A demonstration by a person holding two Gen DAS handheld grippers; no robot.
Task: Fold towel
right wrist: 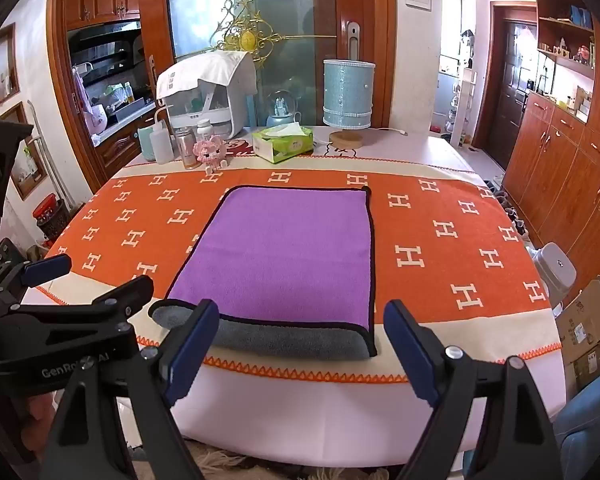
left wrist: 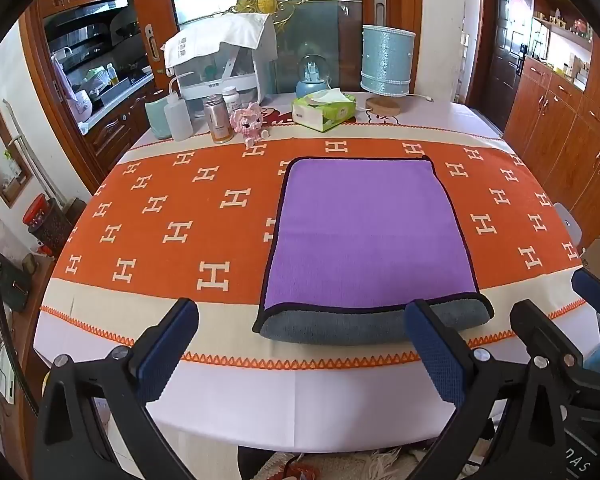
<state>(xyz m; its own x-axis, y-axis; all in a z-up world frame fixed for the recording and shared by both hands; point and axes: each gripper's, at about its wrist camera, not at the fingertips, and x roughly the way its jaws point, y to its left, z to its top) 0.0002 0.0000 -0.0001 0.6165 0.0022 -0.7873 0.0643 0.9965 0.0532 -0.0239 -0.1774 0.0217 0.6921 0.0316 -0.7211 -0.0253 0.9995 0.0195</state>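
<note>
On the tablecloth (left wrist: 180,216), towel (left wrist: 364,232) lies lengthwise away; both grippers' fingers (left wrist: 432,344) wide, empty.

The towel (left wrist: 364,232) is laid flat on the table runner (left wrist: 172,216), its folded edge toward the near table edge. Behind it, a tissue box (left wrist: 324,111) and a lamp (left wrist: 386,64) are set; bottles (left wrist: 216,118) are grouped to the far left. Both grippers are held before the near edge, left gripper (left wrist: 304,344) beside right gripper (right wrist: 300,348)
</note>
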